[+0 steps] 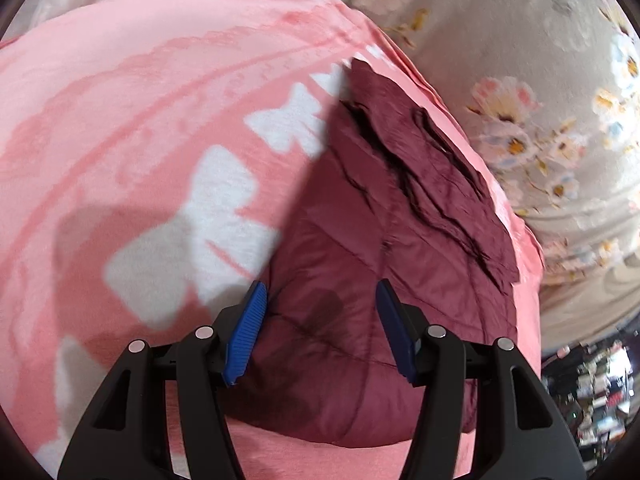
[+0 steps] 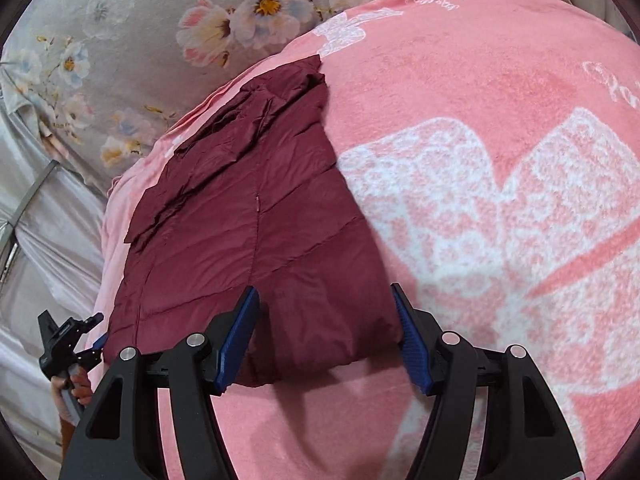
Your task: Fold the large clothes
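Note:
A maroon quilted jacket (image 1: 380, 220) (image 2: 240, 220) lies folded into a thick, roughly rectangular bundle on a pink blanket (image 1: 120, 100) (image 2: 480, 200). Looser crumpled layers sit along its far side. My left gripper (image 1: 320, 292) hovers open over the bundle's near edge, blue pads apart, nothing between them. My right gripper (image 2: 324, 296) is open too, above the near right corner of the bundle and clear of the cloth. In the right wrist view the left gripper (image 2: 96, 330) shows at the bundle's left edge, held by a hand (image 2: 76, 392).
The pink blanket carries white bow prints and covers a bed. A grey floral sheet (image 1: 520, 100) (image 2: 120, 40) lies beyond the jacket. Pale grey fabric (image 2: 40, 240) hangs off the bed's side. Blurred clutter (image 1: 592, 380) shows past the bed edge.

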The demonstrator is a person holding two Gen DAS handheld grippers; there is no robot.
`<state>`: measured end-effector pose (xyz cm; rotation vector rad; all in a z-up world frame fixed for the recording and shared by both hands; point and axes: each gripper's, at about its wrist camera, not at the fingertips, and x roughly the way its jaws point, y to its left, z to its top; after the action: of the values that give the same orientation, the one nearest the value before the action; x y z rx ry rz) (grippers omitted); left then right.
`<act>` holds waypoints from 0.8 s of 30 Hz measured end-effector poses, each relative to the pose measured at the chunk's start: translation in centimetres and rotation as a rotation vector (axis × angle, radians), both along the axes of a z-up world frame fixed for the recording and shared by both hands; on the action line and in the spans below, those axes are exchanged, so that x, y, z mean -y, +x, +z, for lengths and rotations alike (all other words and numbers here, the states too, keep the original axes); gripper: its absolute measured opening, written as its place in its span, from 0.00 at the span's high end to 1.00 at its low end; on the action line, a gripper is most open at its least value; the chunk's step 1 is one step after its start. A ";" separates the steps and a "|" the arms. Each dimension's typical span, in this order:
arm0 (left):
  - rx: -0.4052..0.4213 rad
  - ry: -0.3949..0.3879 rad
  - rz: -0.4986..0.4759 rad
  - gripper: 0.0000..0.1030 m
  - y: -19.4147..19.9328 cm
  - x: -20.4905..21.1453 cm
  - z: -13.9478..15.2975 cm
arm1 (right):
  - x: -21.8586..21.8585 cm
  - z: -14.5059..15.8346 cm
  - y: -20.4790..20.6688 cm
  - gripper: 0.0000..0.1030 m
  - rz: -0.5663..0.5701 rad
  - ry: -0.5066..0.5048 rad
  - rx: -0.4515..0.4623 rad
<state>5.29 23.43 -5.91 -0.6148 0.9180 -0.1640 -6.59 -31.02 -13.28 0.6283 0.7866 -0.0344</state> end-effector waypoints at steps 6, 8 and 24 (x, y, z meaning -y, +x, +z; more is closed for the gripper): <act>-0.031 0.002 0.001 0.59 -0.6 -0.1 -1.0 | -0.2 0.0 0.1 0.67 -0.009 0.042 0.014; -0.044 0.013 -0.009 0.78 -0.7 0.2 -0.9 | -0.3 0.5 0.0 0.88 -0.007 0.040 0.025; 0.220 -0.073 -0.088 0.97 -12.5 -0.2 12.3 | -3.3 13.8 -14.8 0.96 0.075 -0.133 0.375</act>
<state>-7.18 23.62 6.36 -0.6110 0.7291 -0.3381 -21.43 -27.74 0.56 0.4602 0.4400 0.0969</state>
